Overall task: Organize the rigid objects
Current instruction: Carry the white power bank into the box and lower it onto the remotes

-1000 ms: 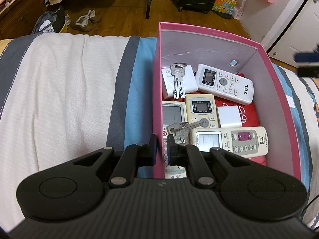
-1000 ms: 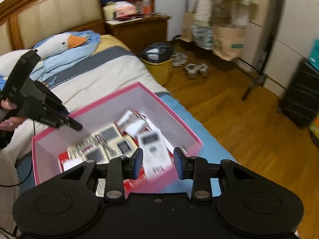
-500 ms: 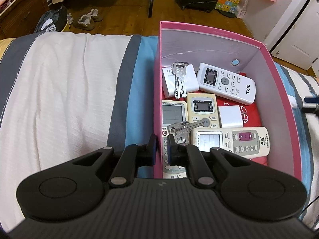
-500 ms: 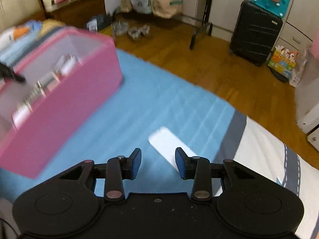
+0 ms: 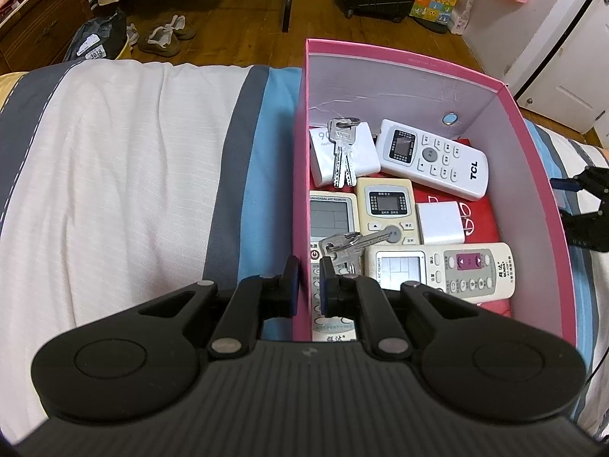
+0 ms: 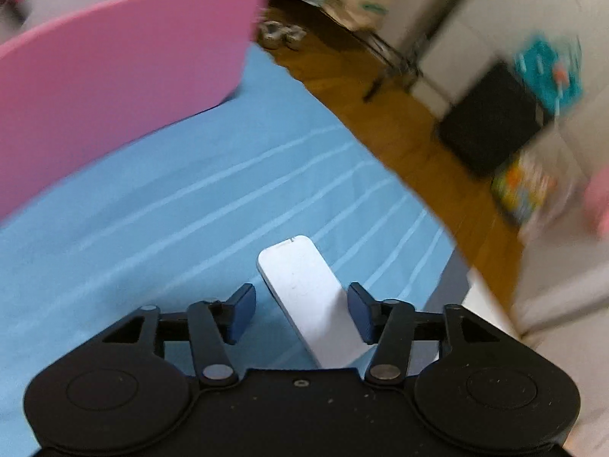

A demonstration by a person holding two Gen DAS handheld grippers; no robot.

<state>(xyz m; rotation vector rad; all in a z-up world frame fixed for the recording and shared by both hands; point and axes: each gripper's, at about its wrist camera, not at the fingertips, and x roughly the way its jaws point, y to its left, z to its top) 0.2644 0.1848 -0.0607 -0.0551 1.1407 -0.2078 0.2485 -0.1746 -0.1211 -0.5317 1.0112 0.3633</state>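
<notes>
A pink box (image 5: 533, 160) stands on the bed and holds several remotes, among them a white TCL remote (image 5: 434, 156), two sets of keys (image 5: 342, 156) and a white charger (image 5: 439, 224). My left gripper (image 5: 306, 291) is shut on the box's left wall near its front corner. My right gripper (image 6: 300, 312) is open, low over the blue sheet, with a flat white remote (image 6: 304, 293) lying between its fingers, untouched. The box's pink outer wall (image 6: 114, 76) is at the upper left in the right wrist view. The right gripper (image 5: 582, 205) also shows past the box's right wall.
The bed has white, grey and blue striped bedding (image 5: 125, 175). Its edge drops to a wooden floor (image 6: 399, 125) to the right of the white remote. A black suitcase (image 6: 491, 122), shoes (image 5: 163, 36) and bags stand on the floor beyond.
My right gripper has swung away from over the box, down to the blue sheet, and now straddles the white remote. My left gripper has kept its hold on the box wall.
</notes>
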